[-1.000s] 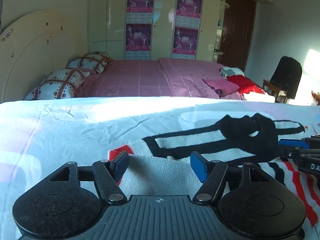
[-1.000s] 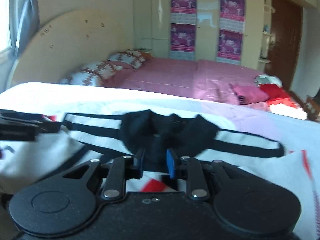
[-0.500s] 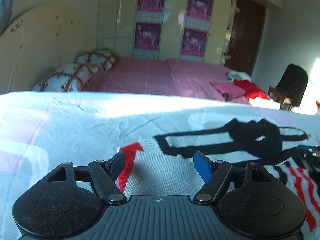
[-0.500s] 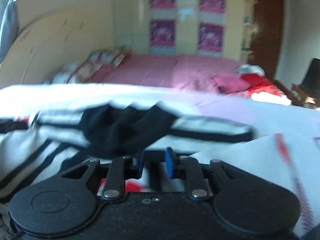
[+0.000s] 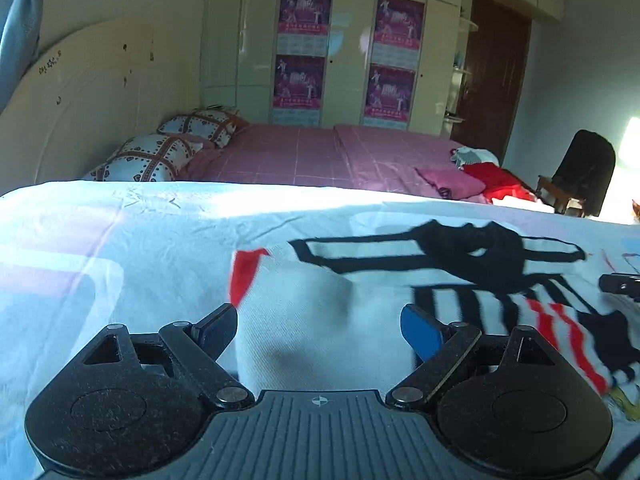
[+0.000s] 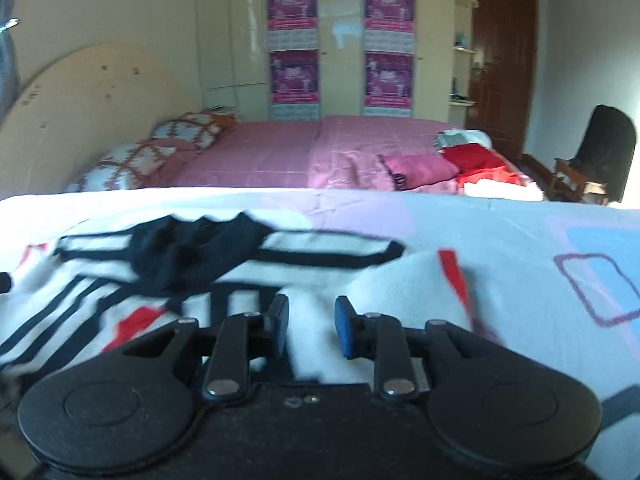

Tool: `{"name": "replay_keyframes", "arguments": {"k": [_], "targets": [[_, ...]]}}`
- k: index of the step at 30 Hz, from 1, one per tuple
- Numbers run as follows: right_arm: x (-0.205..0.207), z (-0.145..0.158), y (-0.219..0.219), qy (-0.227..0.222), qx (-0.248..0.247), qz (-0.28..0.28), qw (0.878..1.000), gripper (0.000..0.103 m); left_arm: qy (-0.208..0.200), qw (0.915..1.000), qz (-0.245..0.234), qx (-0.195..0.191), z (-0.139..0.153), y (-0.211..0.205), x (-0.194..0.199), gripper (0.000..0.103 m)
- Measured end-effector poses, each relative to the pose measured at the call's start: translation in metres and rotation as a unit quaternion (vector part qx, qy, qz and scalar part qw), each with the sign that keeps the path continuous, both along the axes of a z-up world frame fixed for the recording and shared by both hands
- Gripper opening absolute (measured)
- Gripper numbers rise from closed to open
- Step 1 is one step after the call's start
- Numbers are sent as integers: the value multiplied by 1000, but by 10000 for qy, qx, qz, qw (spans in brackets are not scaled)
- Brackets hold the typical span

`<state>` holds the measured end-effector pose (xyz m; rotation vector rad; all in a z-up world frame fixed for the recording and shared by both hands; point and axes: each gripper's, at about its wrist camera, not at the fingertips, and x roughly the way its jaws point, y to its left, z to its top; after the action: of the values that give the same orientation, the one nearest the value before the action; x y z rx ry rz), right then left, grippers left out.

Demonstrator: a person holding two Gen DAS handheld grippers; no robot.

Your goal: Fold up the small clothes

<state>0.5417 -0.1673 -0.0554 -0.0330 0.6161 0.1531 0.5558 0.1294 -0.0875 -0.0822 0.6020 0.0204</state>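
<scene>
A small white knit sweater (image 5: 320,320) with black and red stripes and a black collar (image 5: 472,248) lies on the pale printed bedsheet (image 5: 120,260). My left gripper (image 5: 320,328) is open, its jaws wide apart over the sweater's white left part. In the right wrist view the sweater (image 6: 200,280) spreads to the left, its black collar (image 6: 196,248) beyond. My right gripper (image 6: 311,328) is open, jaws partly apart over the white right part, holding nothing. Its tip shows at the right edge of the left wrist view (image 5: 620,284).
Beyond the sheet stands a pink bed (image 5: 320,152) with patterned pillows (image 5: 148,160) and pink and red clothes (image 5: 480,180). A cream headboard (image 5: 80,100) is at left, a wardrobe with posters (image 5: 300,48) behind, a dark chair (image 5: 584,176) at right.
My right gripper has opened and let go of the sweater, and has moved right. My left gripper stayed open and drew back a little; the sweater's left sleeve end now lies flatter.
</scene>
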Motion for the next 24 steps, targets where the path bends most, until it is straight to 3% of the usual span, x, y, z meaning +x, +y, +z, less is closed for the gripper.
{"name": "replay_keyframes", "arguments": {"k": [4, 5, 6, 15, 21, 24], "targets": [[-27, -7, 3, 51, -104, 176, 9998, 26, 309, 9995, -33, 75, -19, -14, -13, 88], [-28, -14, 6, 120, -320, 174, 9993, 27, 440, 9988, -51, 209, -28, -18, -11, 88], [-28, -22, 7, 248, -494, 170, 9983, 27, 325, 9988, -83, 347, -34, -21, -15, 88], [-40, -34, 11, 26, -797, 220, 9966, 27, 421, 9977, 56, 533, -29, -26, -20, 88], [-39, -23, 16, 210, -1042, 237, 9941, 32, 633, 9962, 90, 589, -24, -17, -34, 88], [-40, -22, 15, 266, -1013, 236, 9942, 35, 695, 9970, 123, 332, -26, -3, -43, 88]]}}
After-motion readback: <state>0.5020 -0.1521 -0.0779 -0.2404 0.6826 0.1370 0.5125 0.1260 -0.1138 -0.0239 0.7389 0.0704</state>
